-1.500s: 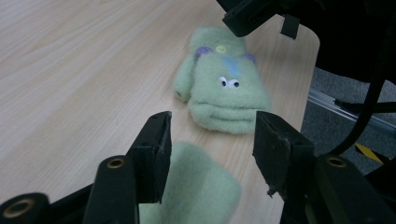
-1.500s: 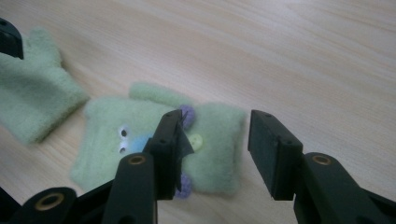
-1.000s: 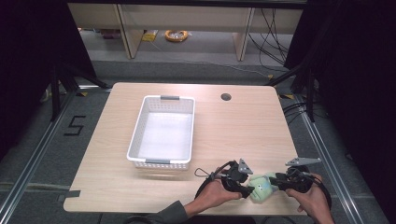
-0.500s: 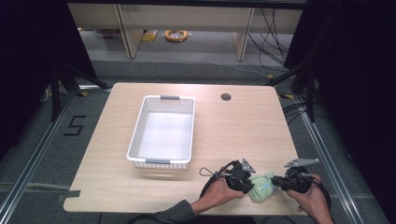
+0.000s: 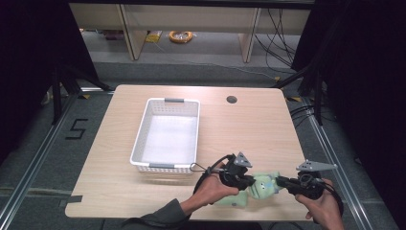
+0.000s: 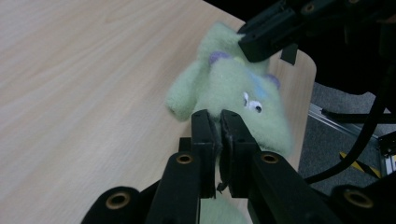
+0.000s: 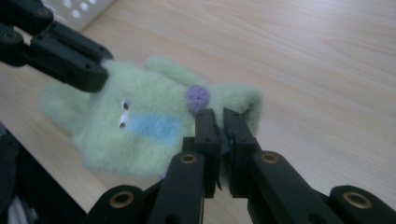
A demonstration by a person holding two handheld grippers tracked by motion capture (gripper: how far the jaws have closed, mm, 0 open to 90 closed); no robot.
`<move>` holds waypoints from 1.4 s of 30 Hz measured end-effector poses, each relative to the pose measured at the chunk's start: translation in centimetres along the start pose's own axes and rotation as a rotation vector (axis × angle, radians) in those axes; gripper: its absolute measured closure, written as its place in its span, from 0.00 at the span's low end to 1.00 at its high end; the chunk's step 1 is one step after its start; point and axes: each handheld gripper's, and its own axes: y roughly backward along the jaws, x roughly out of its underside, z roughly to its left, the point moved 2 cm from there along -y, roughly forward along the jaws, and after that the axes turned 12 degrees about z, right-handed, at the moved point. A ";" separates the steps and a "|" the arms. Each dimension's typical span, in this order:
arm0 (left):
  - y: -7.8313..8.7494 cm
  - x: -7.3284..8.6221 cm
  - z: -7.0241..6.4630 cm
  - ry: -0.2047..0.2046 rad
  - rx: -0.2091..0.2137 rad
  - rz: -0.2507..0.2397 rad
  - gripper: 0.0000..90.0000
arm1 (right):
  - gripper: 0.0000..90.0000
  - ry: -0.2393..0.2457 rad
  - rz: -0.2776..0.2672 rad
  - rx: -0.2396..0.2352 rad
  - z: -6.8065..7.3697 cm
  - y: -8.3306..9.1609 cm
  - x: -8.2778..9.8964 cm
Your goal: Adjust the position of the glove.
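Plush toy (image 7: 154,126) shows blue patch.

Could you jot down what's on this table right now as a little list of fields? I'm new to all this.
toy: green plush with googly eyes, near the front edge of the table
left gripper: jaws shut on the plush's edge
right gripper: jaws shut on the opposite edge
basket: white, nothing in it, left of the plush and apart from it
hole: round, dark, near the table's far edge
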 end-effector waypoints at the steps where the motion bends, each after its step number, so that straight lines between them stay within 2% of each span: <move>1: 0.6 0.2 0.1 -0.003 0.010 -0.001 0.94 | 0.96 -0.018 -0.016 -0.002 0.8 0.0 -0.1; 2: 1.2 0.4 0.2 -0.005 0.011 0.007 0.94 | 0.96 -0.014 -0.023 0.005 1.3 0.0 -0.3; 3: 1.8 0.6 0.3 -0.013 -0.004 0.007 0.94 | 0.96 0.012 -0.034 0.000 1.7 -0.1 -0.6; 4: 2.3 0.9 0.4 -0.016 0.003 0.014 0.94 | 0.96 -0.001 -0.029 -0.010 2.5 -0.1 -0.7; 6: 3.0 1.7 0.7 -0.021 0.001 0.024 0.94 | 0.96 0.051 -0.043 -0.016 3.3 -0.4 -1.1; 7: 3.4 2.1 0.8 -0.010 -0.002 0.022 0.94 | 0.96 0.053 -0.037 -0.030 3.9 -0.6 -1.2; 9: 4.1 2.8 1.2 -0.005 -0.009 0.023 0.94 | 0.96 0.028 -0.032 -0.059 5.2 -0.9 -1.3; 10: 4.4 3.1 1.3 -0.004 -0.011 0.026 0.94 | 0.96 0.078 -0.053 -0.048 5.2 -1.2 -1.5; 11: 4.6 3.4 1.5 -0.011 -0.007 0.028 0.94 | 0.96 0.054 -0.046 -0.055 5.8 -1.3 -1.5; 13: 4.9 4.0 1.8 -0.012 -0.015 0.041 0.94 | 0.96 0.059 -0.040 -0.086 6.4 -1.8 -1.5; 14: 5.0 4.3 1.9 0.003 -0.019 0.047 0.94 | 0.96 0.073 -0.044 -0.083 6.5 -2.1 -1.6; 16: 5.0 4.9 2.3 0.019 -0.027 0.053 0.94 | 0.96 0.055 -0.016 -0.106 7.3 -2.7 -1.6; 18: 5.0 5.3 2.8 0.035 -0.031 0.048 0.94 | 0.96 0.070 -0.019 -0.123 7.6 -3.5 -1.7; 20: 4.9 5.6 3.4 0.032 -0.033 0.046 0.94 | 0.96 0.064 -0.012 -0.114 8.0 -4.0 -1.7; 21: 4.8 5.7 3.6 0.026 -0.033 0.049 0.94 | 0.96 0.083 -0.006 -0.106 8.0 -4.1 -1.8; 26: 4.4 6.1 3.7 0.046 -0.040 0.056 0.94 | 0.96 0.093 0.012 -0.133 8.4 -4.9 -1.5; 27: 4.3 6.2 3.6 0.067 -0.033 0.057 0.94 | 0.96 0.087 0.015 -0.134 8.5 -4.9 -1.5; 28: 4.2 6.3 3.7 0.069 -0.034 0.054 0.94 | 0.96 0.085 0.009 -0.127 8.5 -5.1 -1.4; 29: 4.1 6.4 3.8 0.074 -0.032 0.051 0.94 | 0.96 0.082 0.031 -0.126 8.5 -5.1 -1.3; 30: 3.9 6.5 3.8 0.081 -0.031 0.053 0.94 | 0.96 0.085 0.028 -0.144 8.5 -5.3 -1.3; 32: 3.6 6.7 4.0 0.066 -0.054 0.056 0.94 | 0.96 0.057 0.044 -0.131 8.7 -5.4 -1.1; 34: 3.2 6.9 4.1 0.081 -0.047 0.060 0.94 | 0.95 0.079 0.038 -0.121 8.3 -5.7 -1.0; 35: 2.9 6.9 4.1 0.092 -0.055 0.051 0.94 | 0.95 0.073 0.040 -0.121 8.2 -5.7 -1.0; 36: 2.8 7.0 4.4 0.075 -0.057 0.063 0.94 | 0.94 0.070 0.048 -0.132 8.0 -5.7 -1.0; 37: 2.7 7.1 4.6 0.079 -0.061 0.068 0.94 | 0.94 0.052 0.057 -0.136 8.0 -5.7 -0.9; 39: 2.6 7.3 4.7 0.095 -0.059 0.066 0.93 | 0.89 0.061 0.047 -0.140 7.8 -5.9 -0.7; 40: 2.6 7.3 4.8 0.090 -0.057 0.066 0.93 | 0.87 0.058 0.062 -0.144 7.8 -5.9 -0.7; 41: 2.6 7.3 4.8 0.104 -0.041 0.054 0.92 | 0.84 0.049 0.056 -0.128 7.7 -5.9 -0.6; 42: 2.6 7.4 4.9 0.115 -0.046 0.050 0.91 | 0.79 0.046 0.059 -0.123 7.6 -5.9 -0.6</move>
